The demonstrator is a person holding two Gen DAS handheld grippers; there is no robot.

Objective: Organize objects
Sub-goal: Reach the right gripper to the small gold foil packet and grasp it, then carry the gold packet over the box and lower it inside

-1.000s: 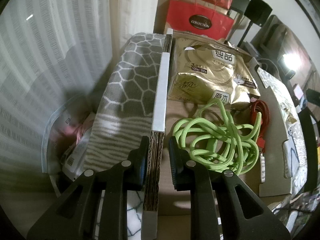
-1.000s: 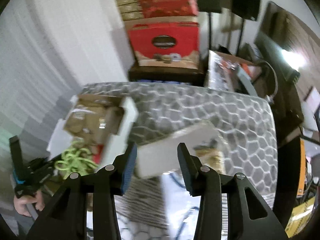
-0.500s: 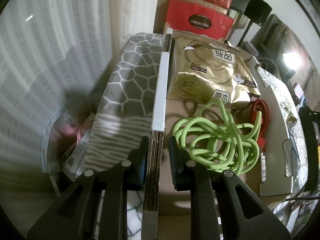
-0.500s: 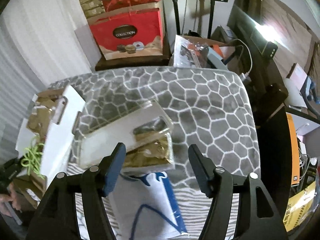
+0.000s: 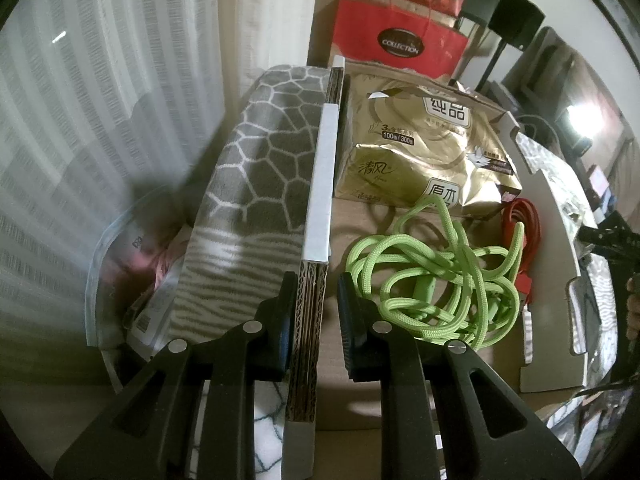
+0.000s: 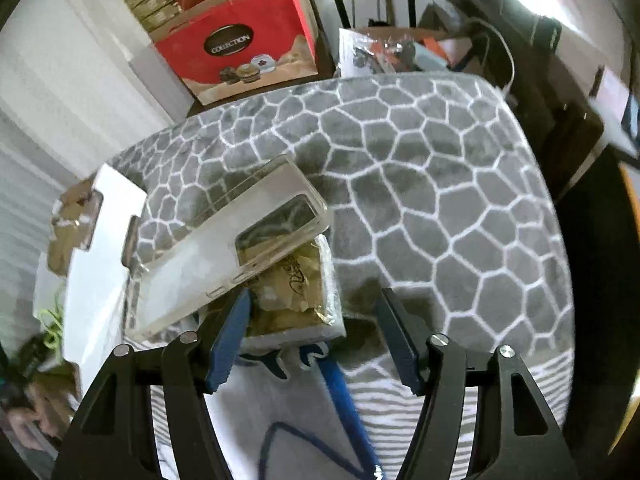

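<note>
Dim, fisheye-warped, blurred edges, lamp glare

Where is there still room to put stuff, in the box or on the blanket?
In the cardboard box, only a bare strip of floor shows between the green rope and the near wall. The gold tissue pack fills the far end, the red cable the right side. On the grey blanket, everything right of the clear phone case and gold packet is free.

"COLLECTION" on red gift bag, "100抽/300" on gold tissue pack
</note>
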